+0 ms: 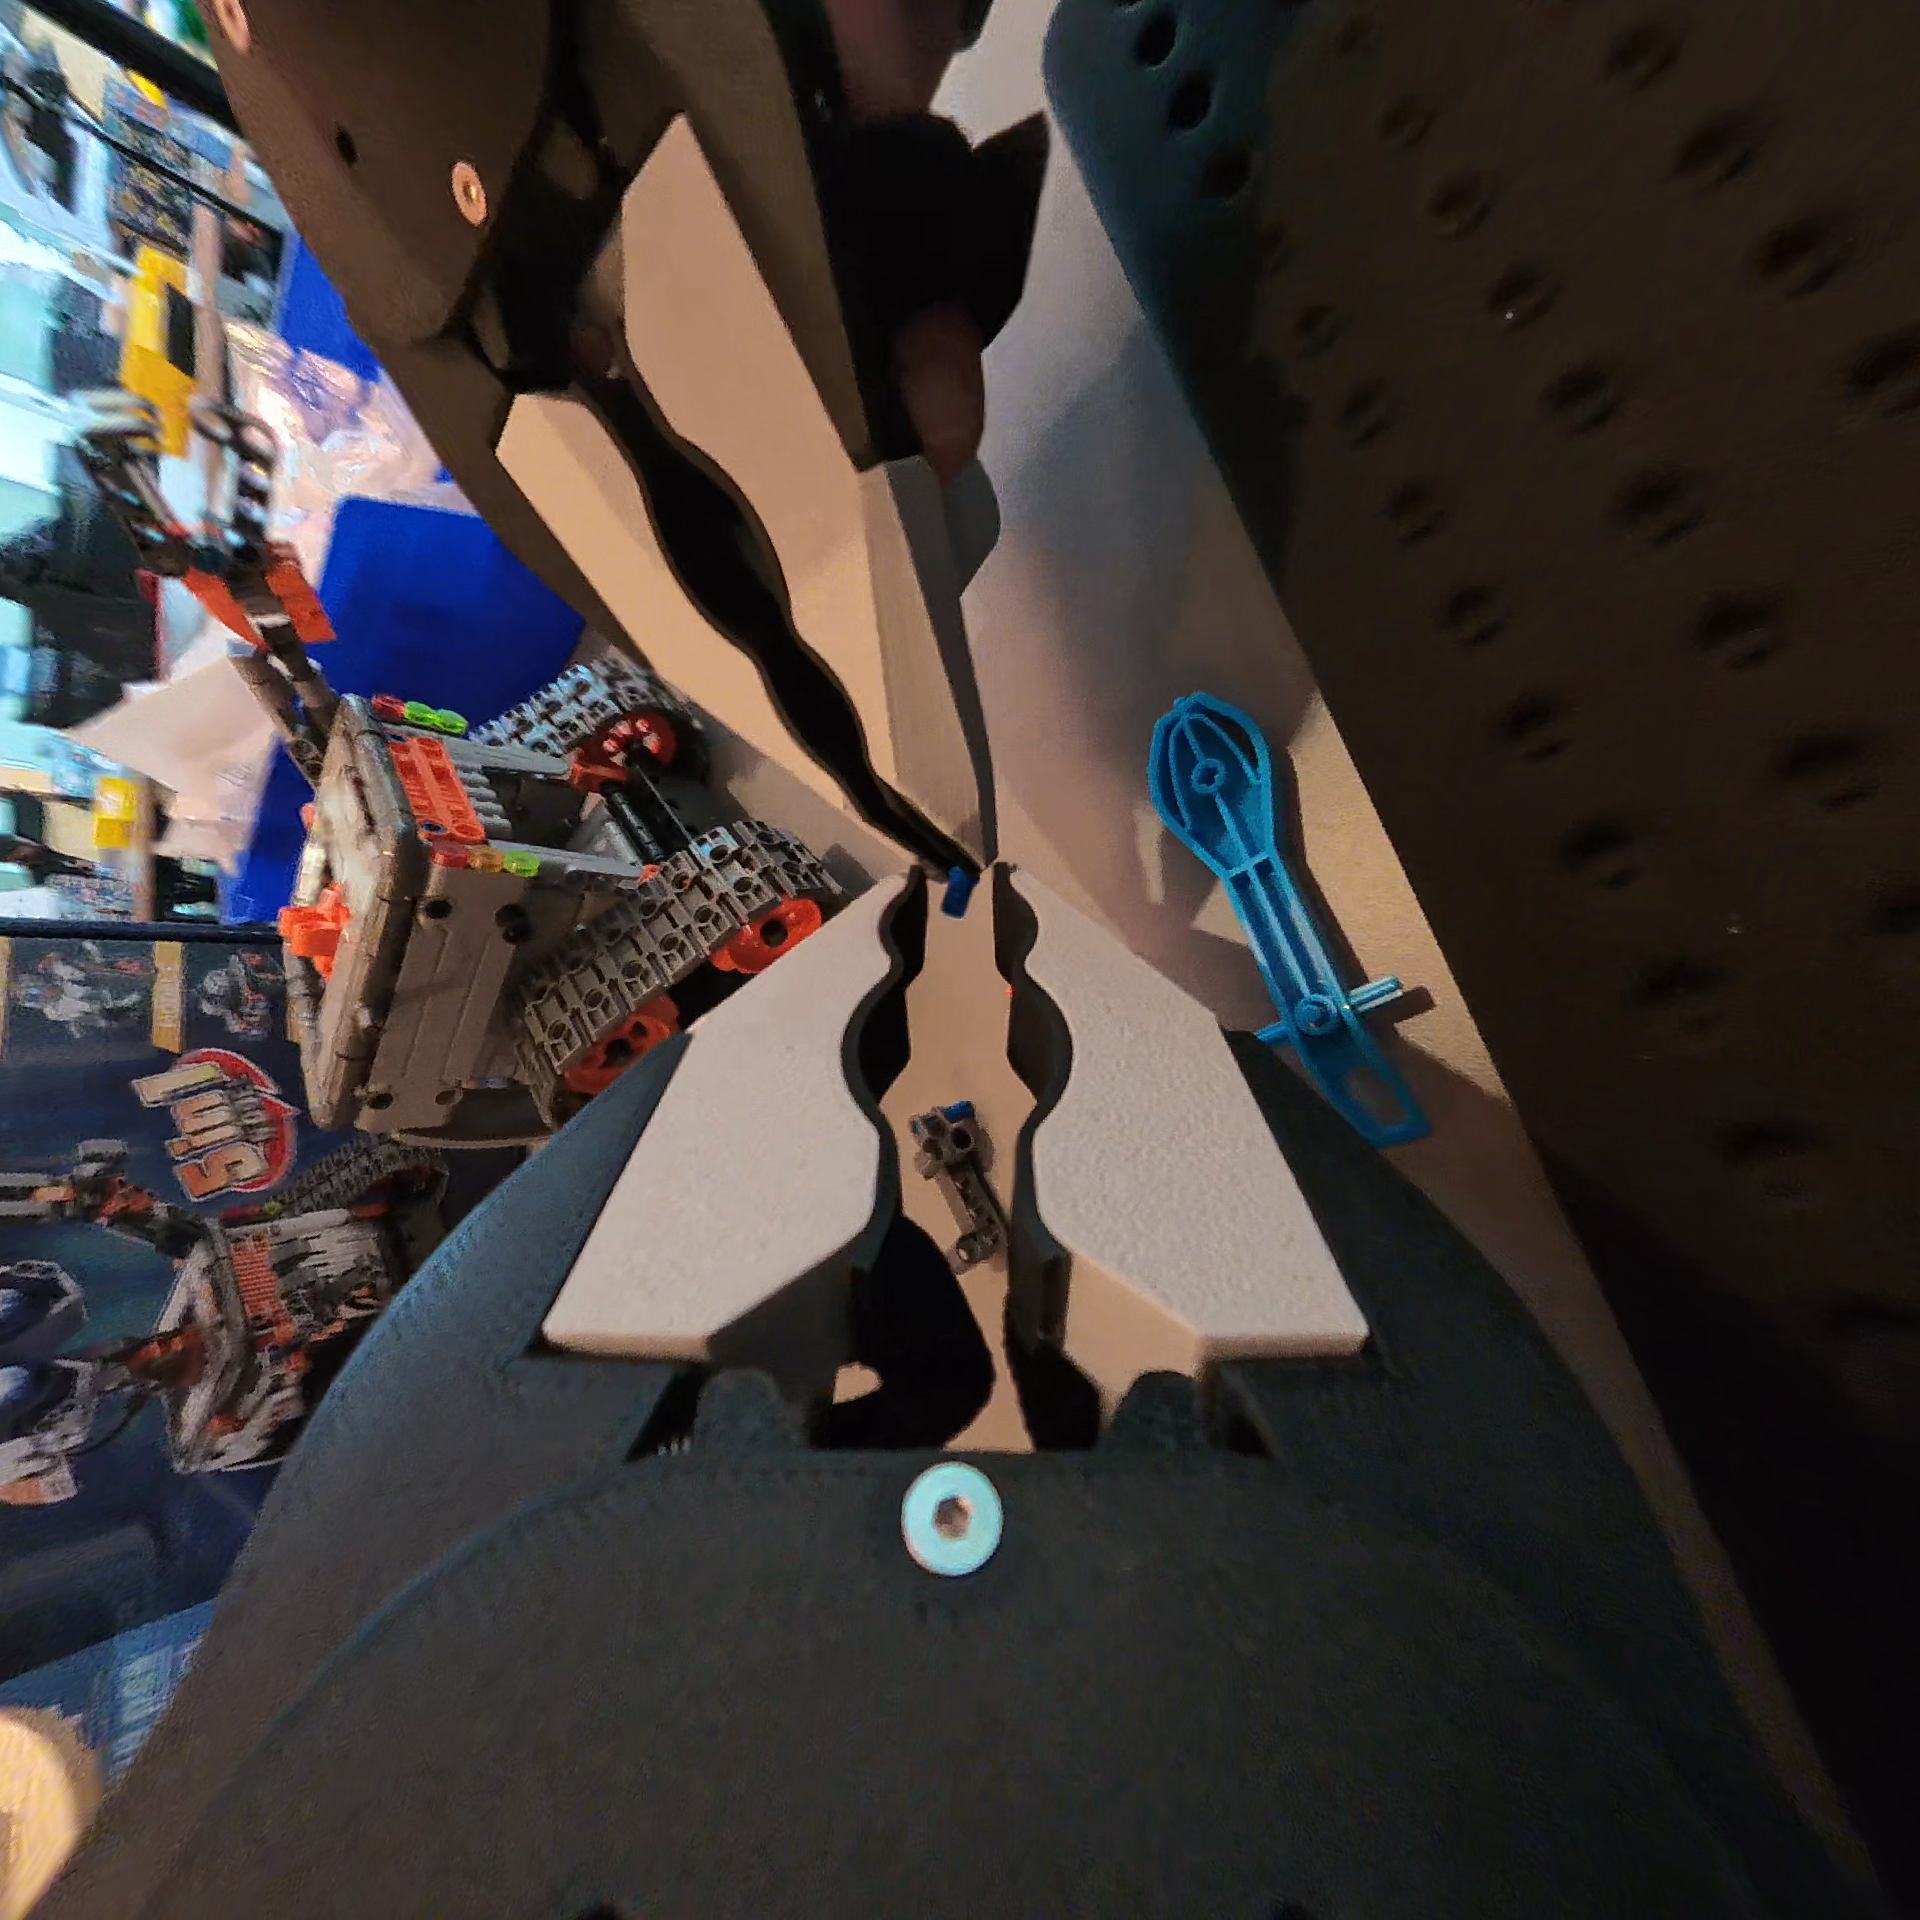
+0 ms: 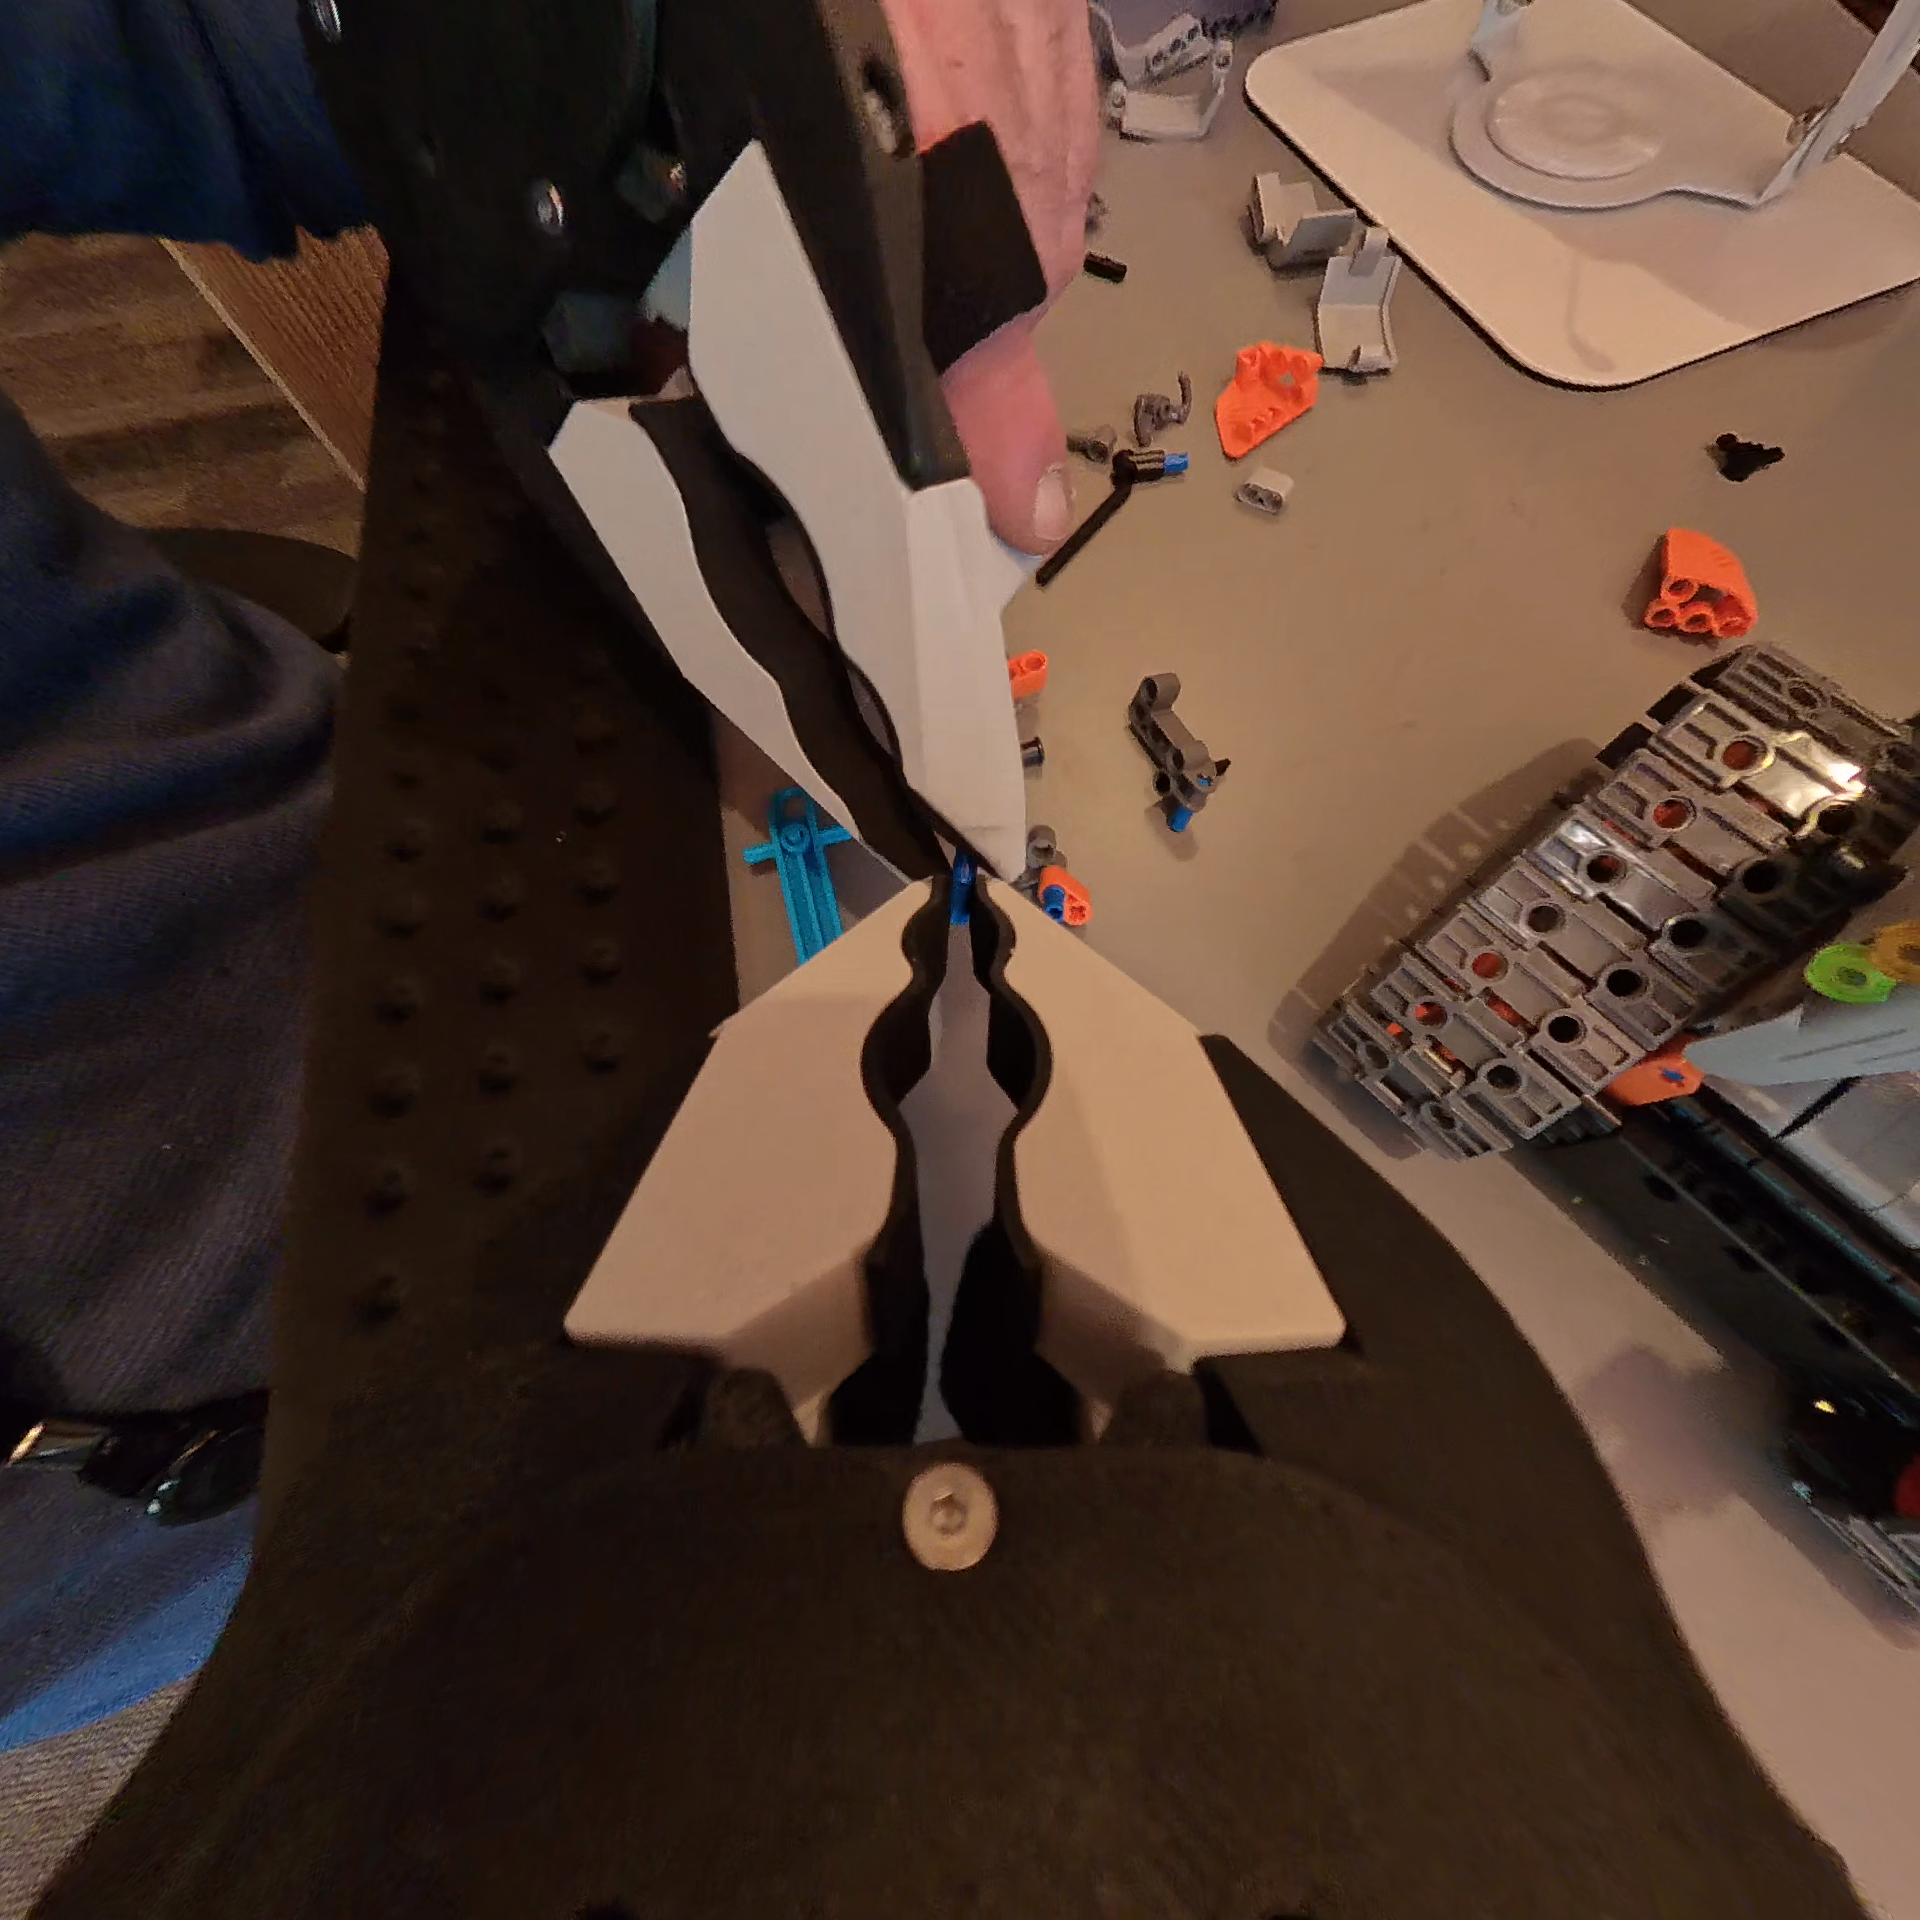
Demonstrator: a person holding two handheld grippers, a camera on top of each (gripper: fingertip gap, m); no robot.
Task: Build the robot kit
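Note:
My two grippers meet tip to tip above the grey table point(image 2: 1351, 644). My right gripper point(image 2: 964, 902) is shut on a small blue pin point(image 2: 960, 896). In the left wrist view it comes down from above point(image 1: 966, 854) with the pin point(image 1: 958, 891) at its tip. My left gripper point(image 1: 959, 873) stands narrowly open, one finger on each side of the pin, with a small gap on both sides. In the right wrist view it slants down from above point(image 2: 982, 862), held by a hand point(image 2: 997, 260). A small grey beam piece point(image 1: 956, 1184) lies on the table below.
A grey tracked model with orange hubs point(image 2: 1662, 904) point(image 1: 540, 914) stands close by. A light-blue lever tool point(image 1: 1247, 894) lies near the table's edge. Loose orange point(image 2: 1262, 400) and grey point(image 2: 1169, 727) parts are scattered beyond. There is a white stand base point(image 2: 1558, 239), a dark perforated chair back point(image 1: 1558, 623) and a printed box point(image 1: 156, 1195). Both grippers' tips are close together, under 4 cm apart.

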